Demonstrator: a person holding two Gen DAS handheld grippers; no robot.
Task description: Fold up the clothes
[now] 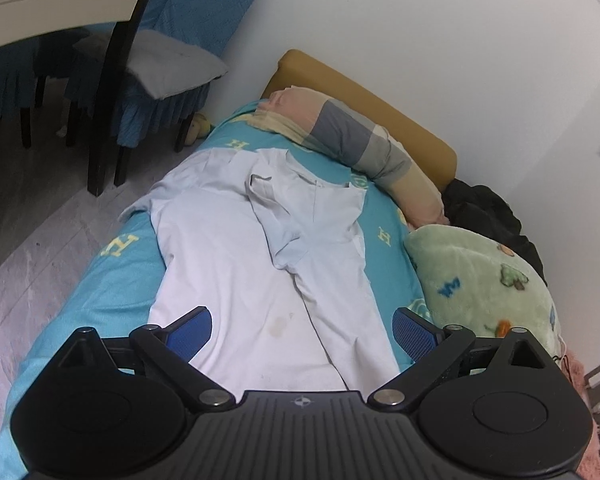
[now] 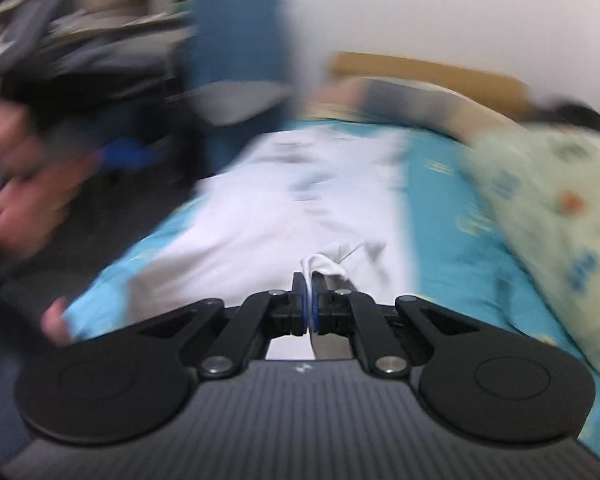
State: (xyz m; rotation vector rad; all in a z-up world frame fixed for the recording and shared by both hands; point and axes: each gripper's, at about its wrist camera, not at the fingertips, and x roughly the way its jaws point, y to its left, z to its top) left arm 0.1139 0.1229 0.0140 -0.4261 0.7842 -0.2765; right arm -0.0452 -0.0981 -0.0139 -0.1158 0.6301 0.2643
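Shirt (image 1: 236, 248) (white, wrinkled) lies lengthwise on the bed (image 1: 112, 280), collar toward the pillow (image 1: 360, 140). Left tool (image 1: 302, 330) hovers spread above its hem; right tool (image 2: 310, 304) pinches a hem fold.

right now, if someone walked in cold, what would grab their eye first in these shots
A pale shirt lies spread along the middle of a turquoise bedsheet, one sleeve folded across its chest. The right tool is shut on a pinch of that white fabric near the bottom edge, while the left tool stands open over the hem. A green plush blanket is bunched at the right.
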